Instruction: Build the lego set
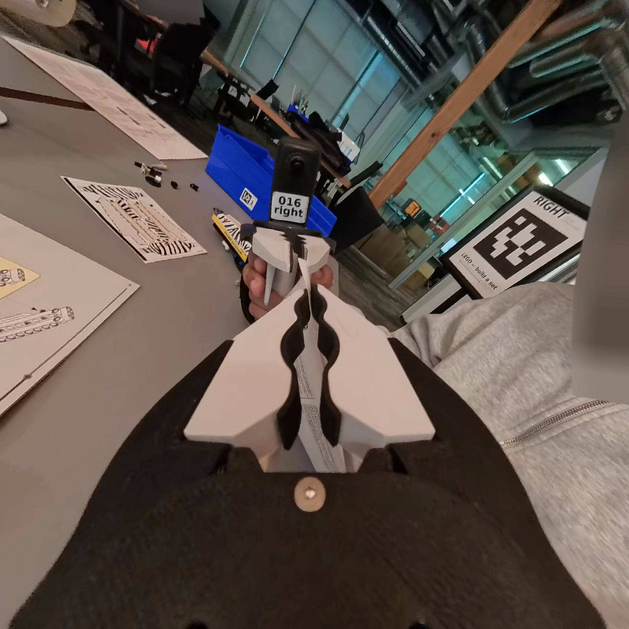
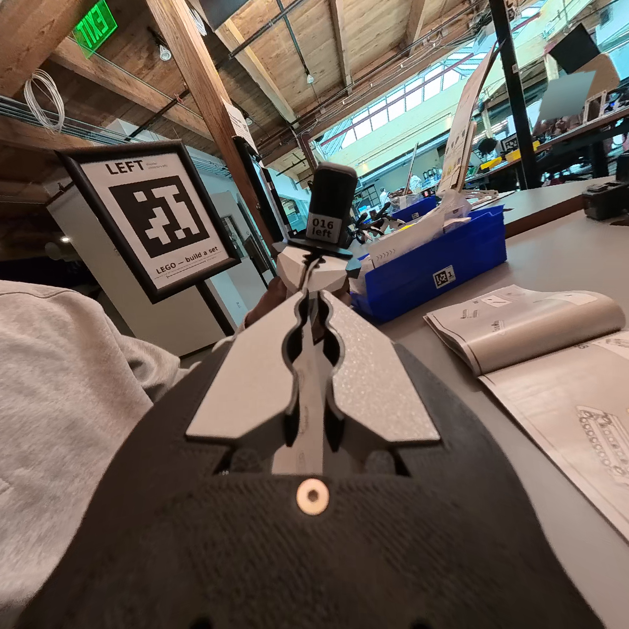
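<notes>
Both grippers face each other above the table edge and pinch the same white printed paper packet. My left gripper (image 1: 311,294) is shut on one end of the paper (image 1: 308,381). The right gripper (image 1: 295,253) shows beyond it, in a hand, clamped on the far end. In the right wrist view my right gripper (image 2: 311,296) is shut on the paper (image 2: 311,391), and the left gripper (image 2: 311,269) is just ahead. Small black lego parts (image 1: 153,173) and a partly built yellow and zebra-striped piece (image 1: 228,231) lie on the grey table (image 1: 153,340).
A blue bin (image 1: 238,170) stands at the back of the table; the right wrist view shows it (image 2: 425,272) holding paper bags. An open instruction booklet (image 2: 544,357), a zebra sticker sheet (image 1: 136,218) and framed marker signs (image 1: 517,245) (image 2: 153,218) are nearby. A grey sleeve (image 1: 510,374) is close. The grippers are tip to tip, or close to it.
</notes>
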